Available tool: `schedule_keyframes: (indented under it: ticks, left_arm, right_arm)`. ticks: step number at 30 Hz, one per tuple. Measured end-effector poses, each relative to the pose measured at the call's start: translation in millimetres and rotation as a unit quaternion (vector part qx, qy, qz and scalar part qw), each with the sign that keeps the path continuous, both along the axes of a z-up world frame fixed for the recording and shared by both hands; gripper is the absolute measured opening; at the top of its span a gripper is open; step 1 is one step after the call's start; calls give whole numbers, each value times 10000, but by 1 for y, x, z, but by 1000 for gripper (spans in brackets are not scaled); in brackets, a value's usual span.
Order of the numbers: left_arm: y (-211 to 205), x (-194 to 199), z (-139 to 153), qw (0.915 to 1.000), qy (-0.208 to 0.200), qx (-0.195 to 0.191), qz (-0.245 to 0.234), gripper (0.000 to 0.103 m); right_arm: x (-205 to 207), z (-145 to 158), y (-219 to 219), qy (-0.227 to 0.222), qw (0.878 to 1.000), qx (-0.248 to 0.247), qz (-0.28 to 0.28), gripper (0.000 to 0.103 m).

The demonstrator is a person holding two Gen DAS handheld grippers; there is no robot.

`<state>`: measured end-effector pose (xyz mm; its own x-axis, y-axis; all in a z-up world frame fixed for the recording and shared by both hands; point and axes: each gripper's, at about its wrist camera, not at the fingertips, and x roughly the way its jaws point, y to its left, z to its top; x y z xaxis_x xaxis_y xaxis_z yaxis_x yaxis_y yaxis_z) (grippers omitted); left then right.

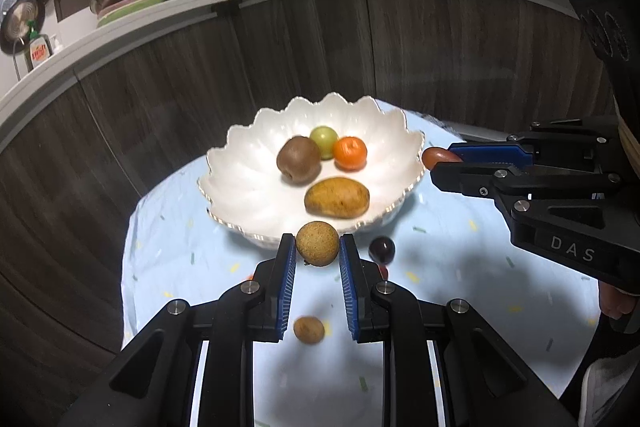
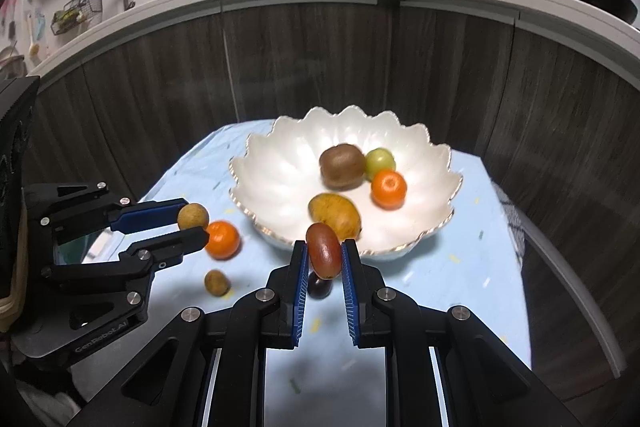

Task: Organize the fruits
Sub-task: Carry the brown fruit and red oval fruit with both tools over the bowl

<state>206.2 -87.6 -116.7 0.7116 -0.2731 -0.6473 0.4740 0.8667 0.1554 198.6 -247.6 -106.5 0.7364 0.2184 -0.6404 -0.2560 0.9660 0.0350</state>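
Gripped between the blue pads of the left gripper: a round tan fruit, held above the blue tablecloth at the white scalloped bowl's 6 o'clock rim. Clamped in the right gripper: a reddish-brown oval fruit, likewise at 6 o'clock of the bowl. Already inside: a kiwi, a green fruit, a mandarin and a yellow-brown mango. Left on the cloth: a second mandarin, a small brown fruit and a dark grape.
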Motion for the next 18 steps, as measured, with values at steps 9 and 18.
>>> schedule_keyframes:
  ticks: [9, 18]
  left_arm:
    - [-3, 24, 11, 9999, -136, -4, 34, 22]
    - [-2, 49, 15, 9996, -202, -20, 198, 22]
  right_arm:
    - [18, 10, -8, -163, 9998, -48, -138, 18]
    - [38, 15, -14, -251, 9993, -104, -272, 18]
